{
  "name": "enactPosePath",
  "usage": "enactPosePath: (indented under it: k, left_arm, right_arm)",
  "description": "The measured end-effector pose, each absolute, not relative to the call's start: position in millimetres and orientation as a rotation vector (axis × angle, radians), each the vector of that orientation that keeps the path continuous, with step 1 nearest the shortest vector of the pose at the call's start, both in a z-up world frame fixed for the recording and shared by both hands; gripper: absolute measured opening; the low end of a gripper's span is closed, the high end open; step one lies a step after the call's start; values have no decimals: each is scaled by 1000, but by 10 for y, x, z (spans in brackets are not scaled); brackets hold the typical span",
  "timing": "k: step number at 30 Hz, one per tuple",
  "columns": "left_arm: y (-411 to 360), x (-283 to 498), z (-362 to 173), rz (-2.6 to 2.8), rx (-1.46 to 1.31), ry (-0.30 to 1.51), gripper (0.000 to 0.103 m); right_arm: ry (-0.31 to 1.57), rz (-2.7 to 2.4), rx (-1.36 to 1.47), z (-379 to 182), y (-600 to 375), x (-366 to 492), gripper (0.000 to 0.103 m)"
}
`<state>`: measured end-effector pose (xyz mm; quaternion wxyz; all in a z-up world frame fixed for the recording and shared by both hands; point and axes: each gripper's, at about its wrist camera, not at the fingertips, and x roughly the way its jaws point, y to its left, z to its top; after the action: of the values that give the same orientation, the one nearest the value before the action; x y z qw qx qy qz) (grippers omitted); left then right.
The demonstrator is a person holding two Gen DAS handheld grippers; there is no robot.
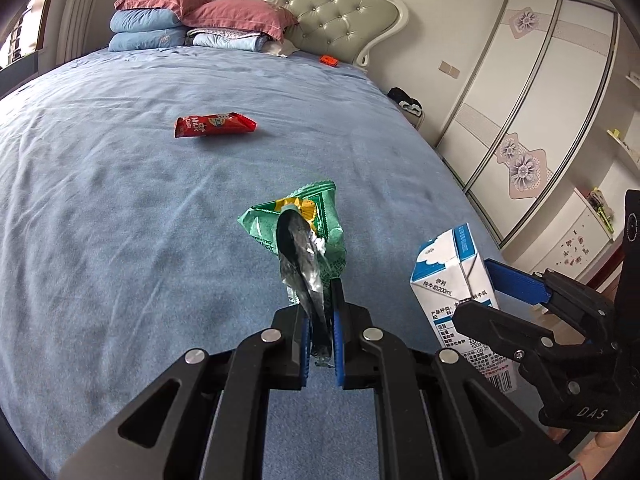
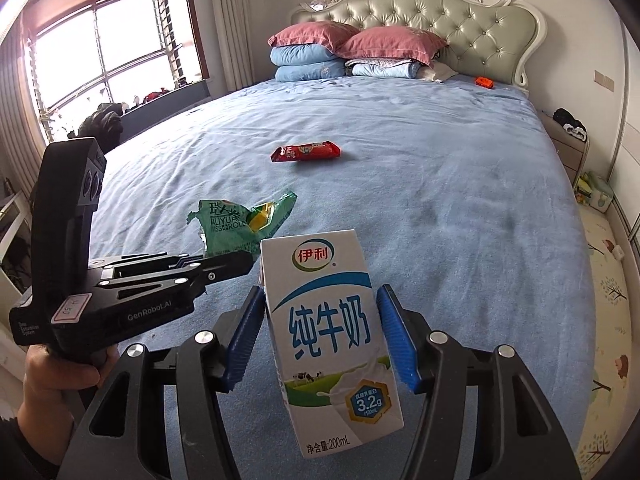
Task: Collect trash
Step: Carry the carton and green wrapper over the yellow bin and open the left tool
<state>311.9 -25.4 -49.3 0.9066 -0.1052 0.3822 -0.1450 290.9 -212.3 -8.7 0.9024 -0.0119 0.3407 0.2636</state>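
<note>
Both tools hold trash above the blue bed.

The left tool (image 1: pixel 320 332) pinches a green wrapper (image 1: pixel 296 220) by its torn silver edge; the right tool (image 2: pixel 322 336) grips a milk carton (image 2: pixel 332 344) upright between its blue pads. A red wrapper (image 2: pixel 306 152) lies farther up the bed (image 2: pixel 460 200), well apart.

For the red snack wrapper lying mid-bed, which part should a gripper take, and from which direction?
Probably one crimped end of the red wrapper, coming down from above with the fingers across its short width. It lies flat on the bed sheet, long side crosswise, so the thin ends look easiest to pinch.
</note>
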Motion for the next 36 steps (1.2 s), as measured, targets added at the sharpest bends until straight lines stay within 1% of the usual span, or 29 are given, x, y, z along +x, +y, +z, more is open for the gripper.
enactPosePath:
  k: [8,14,20,28,36]
  left_arm:
    - [-505,2874,-364,-354,-178,752,9]
    - [-913,2686,-246,-477,-148,759,9]
    - [-1550,2510,-220,-593,-78,795,9]
    - [-2610,2261,-320,-750,58,858,9]
    - [-3606,2077,-533,-894,152,942,9]
  right_arm:
    - [628,520,-10,153,-2297,2646,57]
    - [593,457,48,262,-2708,2458,57]
    - [581,365,109,234,-3316,2199,57]
    - [579,196,206,48,-4345,1751,57]
    - [599,19,290,-291,-5330,1245,57]
